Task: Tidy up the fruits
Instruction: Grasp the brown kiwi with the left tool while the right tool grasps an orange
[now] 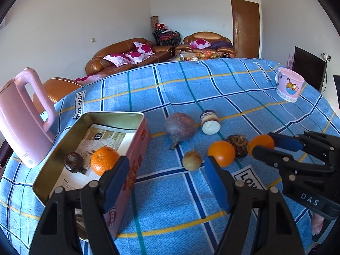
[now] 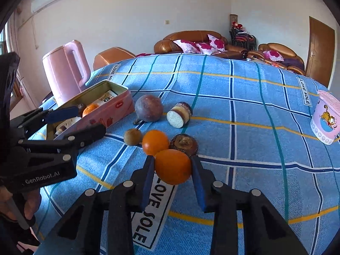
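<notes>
A pink tin box holds a tangerine and a dark round fruit. My left gripper is open and empty beside the tin's near wall. My right gripper is shut on an orange low over the cloth. On the cloth lie a second orange, a small brown fruit, a dark wrinkled fruit, a purple passion fruit and a cut piece with a white face.
A pink kettle stands behind the tin at the left. A pink cartoon cup stands at the far right. The blue checked cloth covers the table. Sofas stand beyond.
</notes>
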Demonstrator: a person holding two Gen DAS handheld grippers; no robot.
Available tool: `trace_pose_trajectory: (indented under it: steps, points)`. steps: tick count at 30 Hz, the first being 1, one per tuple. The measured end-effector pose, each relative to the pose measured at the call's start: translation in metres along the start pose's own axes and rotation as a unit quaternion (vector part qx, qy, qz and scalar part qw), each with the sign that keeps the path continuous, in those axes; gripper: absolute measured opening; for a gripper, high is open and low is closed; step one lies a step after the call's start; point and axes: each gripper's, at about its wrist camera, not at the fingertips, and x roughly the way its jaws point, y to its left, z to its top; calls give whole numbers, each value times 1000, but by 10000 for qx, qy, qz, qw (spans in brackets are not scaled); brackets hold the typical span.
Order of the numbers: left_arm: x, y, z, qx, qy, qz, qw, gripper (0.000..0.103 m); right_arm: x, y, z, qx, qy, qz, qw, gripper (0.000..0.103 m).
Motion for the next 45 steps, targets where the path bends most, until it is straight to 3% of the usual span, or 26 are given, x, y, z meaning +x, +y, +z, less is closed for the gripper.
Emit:
trace_pose_trajectory:
  steps: [6, 13, 18, 20, 22, 29, 45]
  points:
    - [19, -13, 4, 66, 322, -308, 9990, 57, 2, -14, 11, 160, -156, -411, 9989, 37]
    - [37, -12, -1, -18, 617, -436, 9971, 45, 9, -19, 11, 316, -153, -353, 9988, 37]
    - [46, -13, -2, -65, 680, -519, 9963, 45, 9, -18, 11, 299, -145, -275, 9991, 37]
    - [51, -15, -1, -53, 716, -586, 9957, 41, 10, -19, 11, 307, -125, -252, 9991, 37]
    - [57, -17, -3, -63, 789, -645, 9948, 29, 10, -19, 10, 315, -111, -241, 9991, 37]
    - [50, -11, -1, -225, 609, -878, 9940, 28, 13, -20, 11, 329, -30, -181, 9993, 37]
    - [41, -7, -1, -301, 294, -761, 9962, 28, 5, -15, 10, 230, -284, -108, 9993, 37]
